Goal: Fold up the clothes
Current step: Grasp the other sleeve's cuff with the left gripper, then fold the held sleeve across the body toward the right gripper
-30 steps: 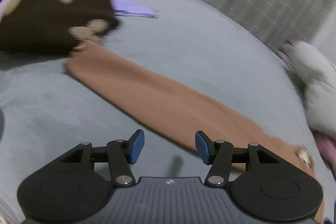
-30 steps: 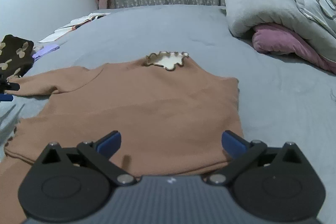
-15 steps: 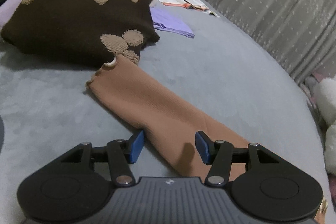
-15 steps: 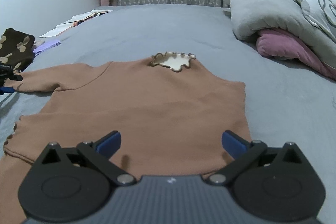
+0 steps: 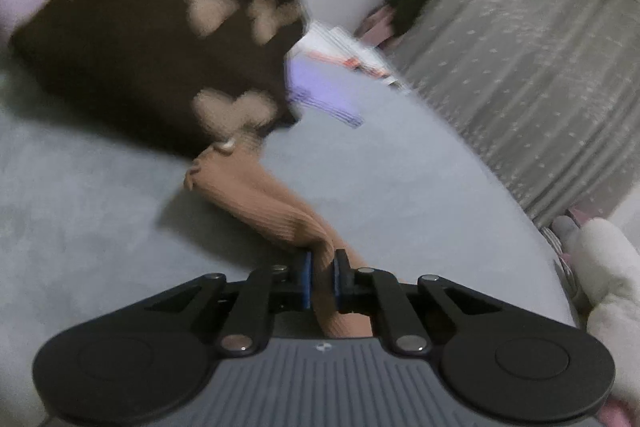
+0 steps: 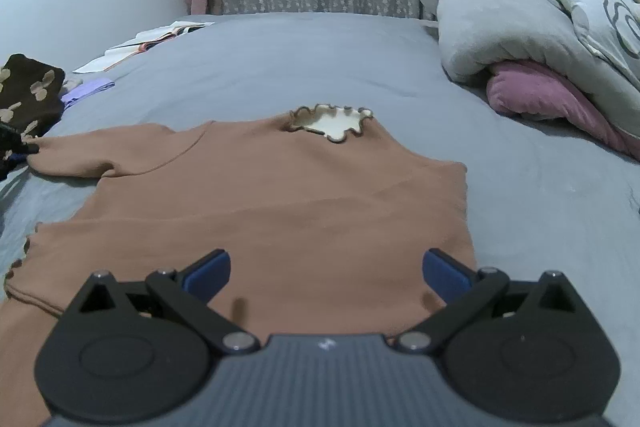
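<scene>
Nearest in the left wrist view, the left gripper (image 5: 322,277) has its blue fingers (image 5: 306,277) pinching a bunched ridge of the brown sweater's sleeve (image 5: 256,199), part-way along it, w/ ribbed cloth squeezed up between the pads; prob. so the sleeve can be lifted and swung in over the body as one piece. Beyond the grip, the scalloped cuff (image 5: 200,169) lies on the grey bed (image 5: 100,227), touching or just under the corner of a dark brown garment w/ tan shapes (image 5: 160,47), so a pull may drag that corner a bit. In the right wrist view, the right gripper (image 6: 326,273) hovers low over the sweater's hem area, fingers (image 6: 208,271) spread wide w/ nothing between them, prob. waiting to pin or take the far side. The brown sweater (image 6: 280,195) lies flat, front up, mid-bed, body smoothed out, which is what a fold needs; its right edge looks already straight, its sleeve not visible there. Further on, the cream frilled collar (image 6: 328,121) points away toward the curtain. Off left: a lilac folded item (image 6: 86,91) and an open book (image 6: 156,37), well apart from the sweater. Off right: rolled grey duvet (image 6: 500,23) over a pink blanket (image 6: 536,91), clear of the work. Fold looks at an early stage.
</scene>
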